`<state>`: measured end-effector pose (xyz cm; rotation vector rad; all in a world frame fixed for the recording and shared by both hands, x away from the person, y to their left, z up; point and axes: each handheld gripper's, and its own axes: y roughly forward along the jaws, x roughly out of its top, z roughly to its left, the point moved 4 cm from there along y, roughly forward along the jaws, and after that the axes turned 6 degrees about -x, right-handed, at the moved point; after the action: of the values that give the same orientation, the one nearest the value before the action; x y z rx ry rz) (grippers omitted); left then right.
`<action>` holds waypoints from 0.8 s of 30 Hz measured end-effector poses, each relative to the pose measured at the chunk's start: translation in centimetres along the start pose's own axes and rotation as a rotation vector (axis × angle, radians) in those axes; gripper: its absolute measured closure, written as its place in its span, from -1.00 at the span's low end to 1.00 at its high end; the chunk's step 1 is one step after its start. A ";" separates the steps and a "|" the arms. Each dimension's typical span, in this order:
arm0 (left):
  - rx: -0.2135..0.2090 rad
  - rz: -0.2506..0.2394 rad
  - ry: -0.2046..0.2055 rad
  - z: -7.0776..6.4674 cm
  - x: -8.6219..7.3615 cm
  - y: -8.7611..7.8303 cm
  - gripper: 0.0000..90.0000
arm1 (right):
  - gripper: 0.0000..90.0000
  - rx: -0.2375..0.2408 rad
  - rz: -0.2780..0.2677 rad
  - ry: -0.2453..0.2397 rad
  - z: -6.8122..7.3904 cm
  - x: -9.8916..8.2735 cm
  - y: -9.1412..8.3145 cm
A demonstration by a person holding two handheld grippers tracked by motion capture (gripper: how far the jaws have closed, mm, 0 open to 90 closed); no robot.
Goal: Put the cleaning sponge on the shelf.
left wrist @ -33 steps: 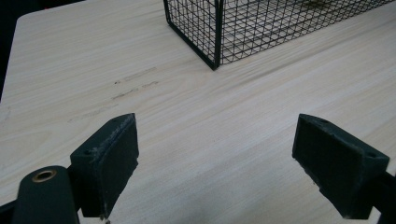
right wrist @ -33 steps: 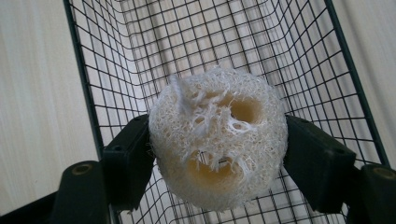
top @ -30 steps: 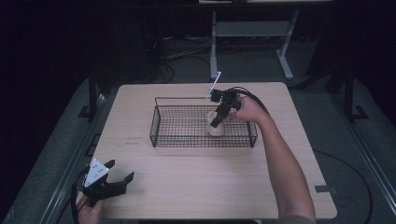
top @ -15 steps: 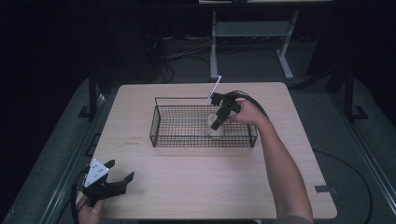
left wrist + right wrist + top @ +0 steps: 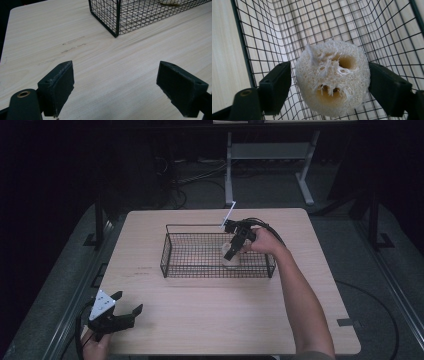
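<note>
A pale, round loofah sponge lies in the black wire basket, near its right end. My right gripper reaches down into the basket with the loofah between its jaws. The jaws have just been opening. A gap shows at the left pad, and the right pad stands at the sponge's edge. My right gripper hangs from a hand above the basket. My left gripper rests wide open at the table's front left corner, with nothing between its jaws.
The basket stands mid-table on the light wooden table. A small white stick rises from the right gripper's rear. Dark floor, cables and a metal stand lie beyond the table's far edge.
The right hand has shifted only slightly over the basket's right end, with the loofah under it. The left gripper has not moved.
</note>
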<state>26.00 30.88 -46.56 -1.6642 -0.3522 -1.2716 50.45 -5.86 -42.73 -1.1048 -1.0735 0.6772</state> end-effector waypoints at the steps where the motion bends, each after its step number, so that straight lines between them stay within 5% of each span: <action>1: 0.000 0.001 0.001 0.0 0.0 0.0 -0.70 | -0.57 0.000 -0.007 -0.003 0.0 0.0 -0.1; 24: 0.001 -0.002 0.001 -0.2 0.0 -0.1 -0.70 | -0.58 -0.031 -0.064 -0.049 1.8 -0.5 -4.6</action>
<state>25.83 30.70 -46.50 -1.6626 -0.3539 -1.2741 48.27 -7.15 -38.45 -1.0809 -1.1598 0.6411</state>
